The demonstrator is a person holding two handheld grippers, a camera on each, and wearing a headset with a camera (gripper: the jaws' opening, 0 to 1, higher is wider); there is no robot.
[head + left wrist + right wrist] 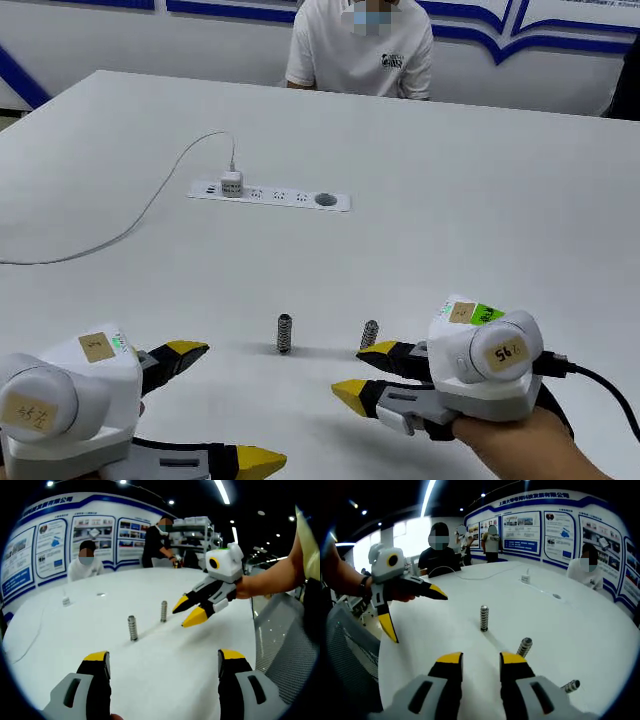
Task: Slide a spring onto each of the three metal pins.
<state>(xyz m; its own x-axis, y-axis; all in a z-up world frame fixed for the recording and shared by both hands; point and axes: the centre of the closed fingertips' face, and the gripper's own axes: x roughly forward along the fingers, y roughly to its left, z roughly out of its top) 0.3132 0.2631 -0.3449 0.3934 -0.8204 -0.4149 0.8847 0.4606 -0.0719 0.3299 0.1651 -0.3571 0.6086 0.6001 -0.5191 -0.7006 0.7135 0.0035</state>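
Head view: I see a white counter point(480, 200) with two springs standing upright on it, long axes vertical. The left spring point(284, 333) and the right spring point(370, 334) are near each other. My left gripper point(222, 404) sits low on the left, jaws spread wide and empty. My right gripper point(364, 370) is just beside the right spring, jaws partly apart and empty. Farther back lies a power strip point(270, 194) with a charger point(231, 183) and its cable point(130, 225). A person point(360, 50) in a white shirt sits at the far edge.

Left gripper view: my wide jaws frame both upright springs, with the right gripper beyond them to the right. Posters point(95, 535) line a blue-trimmed wall.

Right gripper view: my jaws are narrow, with a small gap between them. The left spring stands ahead and the right spring is close by my right jaw. A third spring point(571, 685) shows steeply tilted at the lower right; I cannot tell whether it lies flat. The left gripper hangs at the upper left.
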